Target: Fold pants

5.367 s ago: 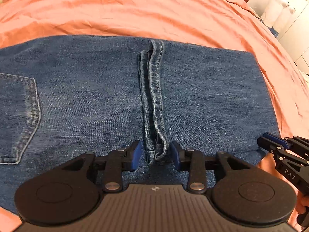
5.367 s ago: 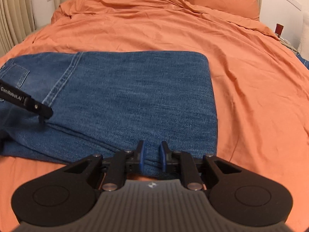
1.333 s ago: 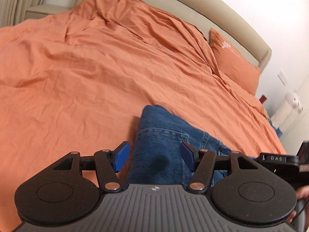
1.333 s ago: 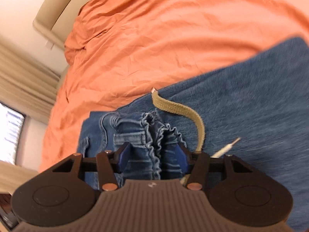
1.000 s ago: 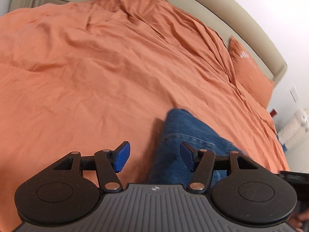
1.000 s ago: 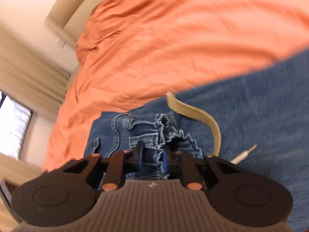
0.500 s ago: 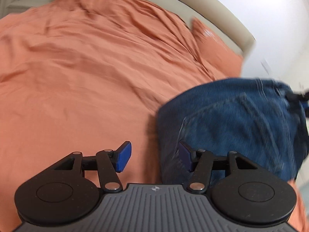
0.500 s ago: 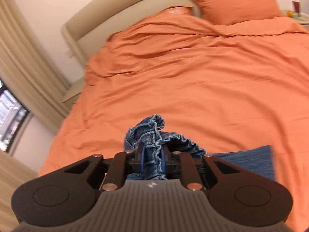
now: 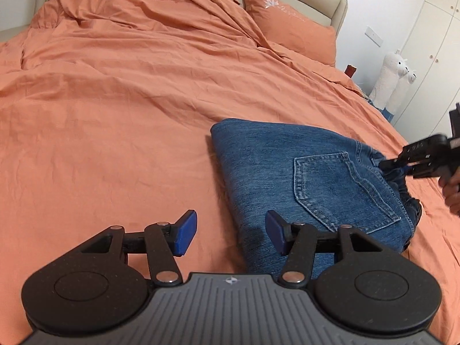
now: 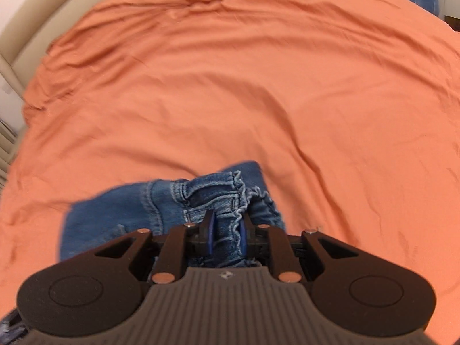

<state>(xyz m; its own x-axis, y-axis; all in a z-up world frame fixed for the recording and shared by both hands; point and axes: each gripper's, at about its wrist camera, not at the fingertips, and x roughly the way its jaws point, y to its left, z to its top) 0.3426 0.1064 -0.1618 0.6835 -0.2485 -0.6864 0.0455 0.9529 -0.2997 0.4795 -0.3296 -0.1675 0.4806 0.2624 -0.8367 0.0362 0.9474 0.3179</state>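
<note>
The blue jeans (image 9: 310, 178) lie folded into a compact stack on the orange bed, back pocket (image 9: 342, 187) facing up. My left gripper (image 9: 230, 231) hovers open at the stack's near left corner. Its right finger is over the denim edge, and nothing is gripped. In the left wrist view my right gripper (image 9: 402, 168) reaches in from the right at the ruffled waistband. The right wrist view shows that gripper (image 10: 227, 230) with the gathered waistband (image 10: 218, 192) filling the gap between its blue pads. The jaws are opening, and the denim (image 10: 161, 201) is still pressed between them.
The orange duvet (image 9: 115, 100) spreads wide to the left and beyond the jeans. An orange pillow (image 9: 290, 31) and beige headboard (image 9: 330, 3) sit at the far end. White plush toys (image 9: 394, 77) and a wardrobe stand past the bed's right side. A hand (image 9: 452, 189) holds the right gripper.
My right gripper carried the waistband across to the right, laying the jeans over into a smaller stack with the pocket up. My left gripper shifted and rolled, staying open.
</note>
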